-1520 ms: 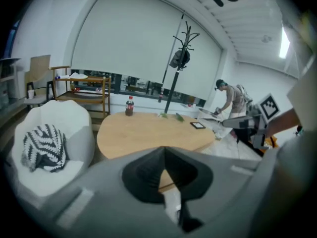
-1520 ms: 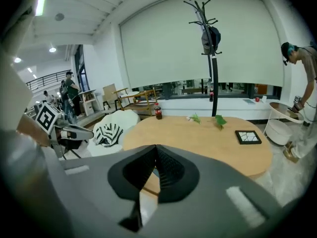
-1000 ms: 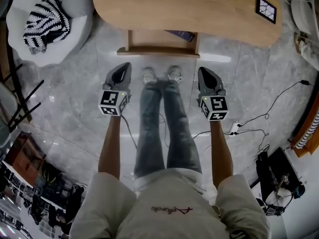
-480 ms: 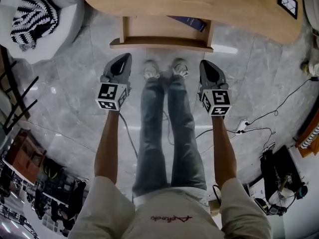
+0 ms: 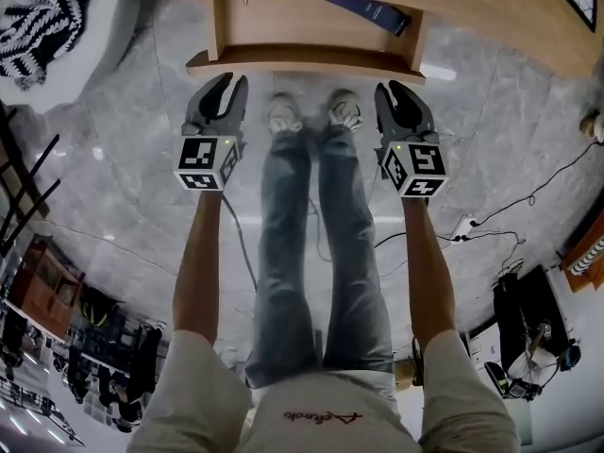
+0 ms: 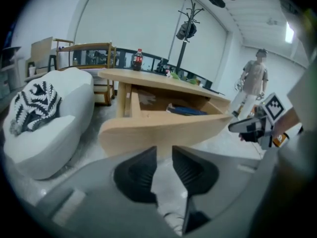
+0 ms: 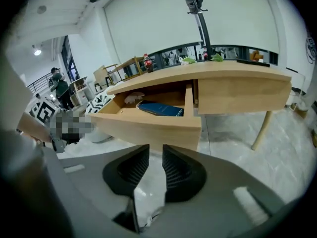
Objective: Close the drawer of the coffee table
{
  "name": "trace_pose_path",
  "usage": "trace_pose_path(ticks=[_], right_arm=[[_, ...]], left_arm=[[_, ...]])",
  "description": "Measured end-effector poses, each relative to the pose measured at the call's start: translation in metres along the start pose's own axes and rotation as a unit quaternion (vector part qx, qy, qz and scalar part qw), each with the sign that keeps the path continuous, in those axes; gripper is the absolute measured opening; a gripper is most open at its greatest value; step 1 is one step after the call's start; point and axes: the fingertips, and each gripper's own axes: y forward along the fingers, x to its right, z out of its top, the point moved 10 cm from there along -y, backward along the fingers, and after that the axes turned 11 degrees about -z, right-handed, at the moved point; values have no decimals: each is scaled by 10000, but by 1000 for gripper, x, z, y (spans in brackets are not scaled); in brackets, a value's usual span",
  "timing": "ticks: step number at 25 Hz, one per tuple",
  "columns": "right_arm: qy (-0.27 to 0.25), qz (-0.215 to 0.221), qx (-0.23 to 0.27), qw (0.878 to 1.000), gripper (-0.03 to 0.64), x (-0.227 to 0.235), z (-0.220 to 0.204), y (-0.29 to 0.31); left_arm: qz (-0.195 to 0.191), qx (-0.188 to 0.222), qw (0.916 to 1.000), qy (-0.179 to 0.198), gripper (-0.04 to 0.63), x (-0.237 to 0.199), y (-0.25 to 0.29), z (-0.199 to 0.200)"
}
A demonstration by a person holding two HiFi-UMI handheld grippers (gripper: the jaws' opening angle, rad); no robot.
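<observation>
The coffee table point(image 5: 491, 12) has a light wooden top, and its drawer point(image 5: 302, 61) stands pulled out toward me with a blue book point(image 5: 370, 9) inside. My left gripper point(image 5: 229, 83) hangs just short of the drawer front's left end. Its jaws have just been opening and nothing is between them. My right gripper point(image 5: 392, 88) is near the front's right end, jaws a narrow gap apart and empty. In the left gripper view the drawer front point(image 6: 163, 130) fills the space beyond the left gripper point(image 6: 164, 152). The right gripper point(image 7: 155, 150) faces the drawer front point(image 7: 148, 125).
A white beanbag chair point(image 5: 57, 36) with a striped cloth sits at the far left. My legs and shoes point(image 5: 311, 116) stand between the grippers, under the drawer's edge. Cables point(image 5: 491, 225) trail over the marble floor at the right. A cola bottle point(image 6: 138, 60) stands on the table.
Both grippers have come down and forward to the drawer front, which now looms larger in the head view. The left jaws have parted; the drawer stays pulled out.
</observation>
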Motion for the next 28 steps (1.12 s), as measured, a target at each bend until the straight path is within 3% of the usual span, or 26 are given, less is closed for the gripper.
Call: trace_pose_path(ticks=[10, 28], right_arm=[[633, -83, 87, 9979, 77, 0, 11, 4], [654, -317, 120, 9973, 71, 13, 48, 17]], left_arm=[[-84, 206, 9994, -275, 121, 1, 4, 12], [-167, 215, 9989, -379, 110, -4, 17, 43]])
